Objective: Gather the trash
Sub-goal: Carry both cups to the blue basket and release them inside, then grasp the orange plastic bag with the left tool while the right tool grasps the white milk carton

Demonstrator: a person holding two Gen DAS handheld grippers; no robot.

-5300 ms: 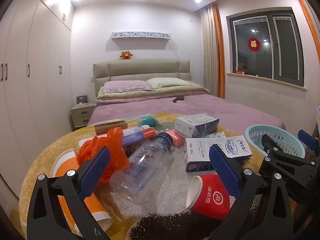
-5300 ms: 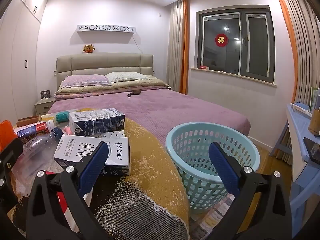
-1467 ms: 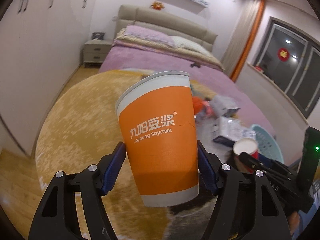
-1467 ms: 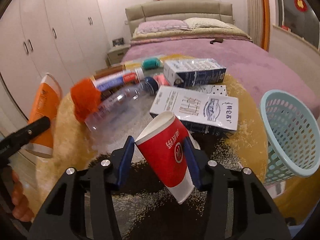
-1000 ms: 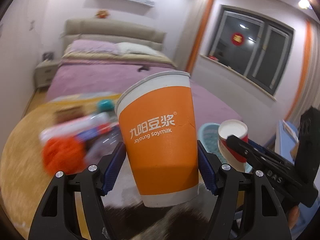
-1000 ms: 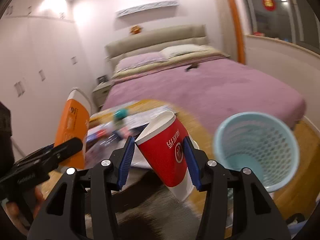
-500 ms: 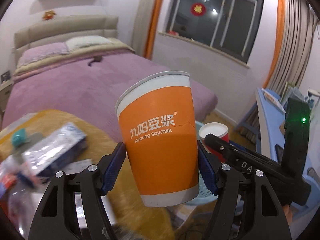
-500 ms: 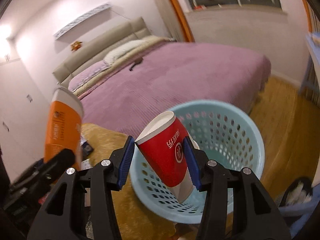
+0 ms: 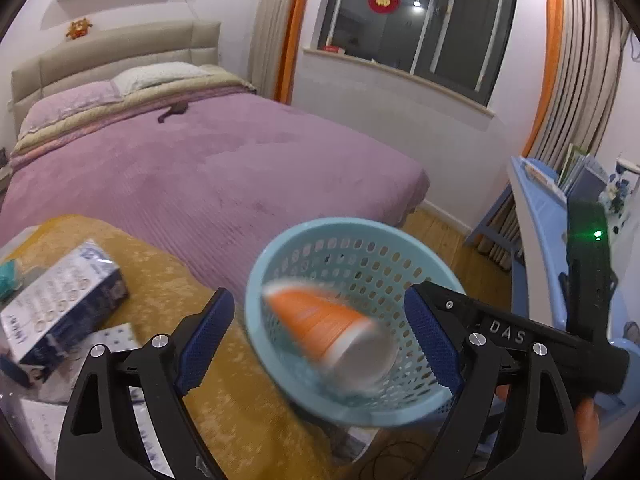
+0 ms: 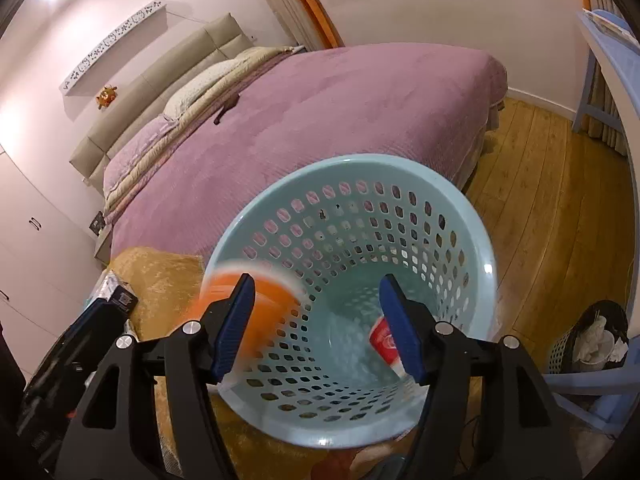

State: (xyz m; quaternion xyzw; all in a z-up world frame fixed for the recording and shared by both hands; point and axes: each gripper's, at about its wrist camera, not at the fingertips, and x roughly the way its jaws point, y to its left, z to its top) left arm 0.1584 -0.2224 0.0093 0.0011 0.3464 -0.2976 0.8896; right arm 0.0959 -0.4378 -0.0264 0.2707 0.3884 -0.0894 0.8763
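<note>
Both grippers are open over a light blue perforated basket (image 9: 280, 248) (image 10: 460, 216). The orange soymilk cup (image 9: 320, 324), blurred, is falling into the basket between the jaws of my left gripper (image 9: 320, 340); it also shows blurred at the basket's left rim in the right wrist view (image 10: 268, 300). The red paper cup (image 10: 384, 338) lies inside the basket by the right finger of my right gripper (image 10: 316, 324). The right gripper's body (image 9: 560, 344) reaches in at the right of the left wrist view.
A blue and white carton (image 9: 60, 300) and other trash lie on the yellow tablecloth (image 9: 168, 280) at left. A purple bed (image 9: 200, 168) stands behind. A blue desk (image 9: 536, 208) is at right. A dark bin (image 10: 592, 340) stands on the wooden floor (image 10: 560, 220).
Both grippers swung from the table to above the basket and opened. The orange cup left the left gripper and is dropping in; the red cup left the right gripper and lies in the basket.
</note>
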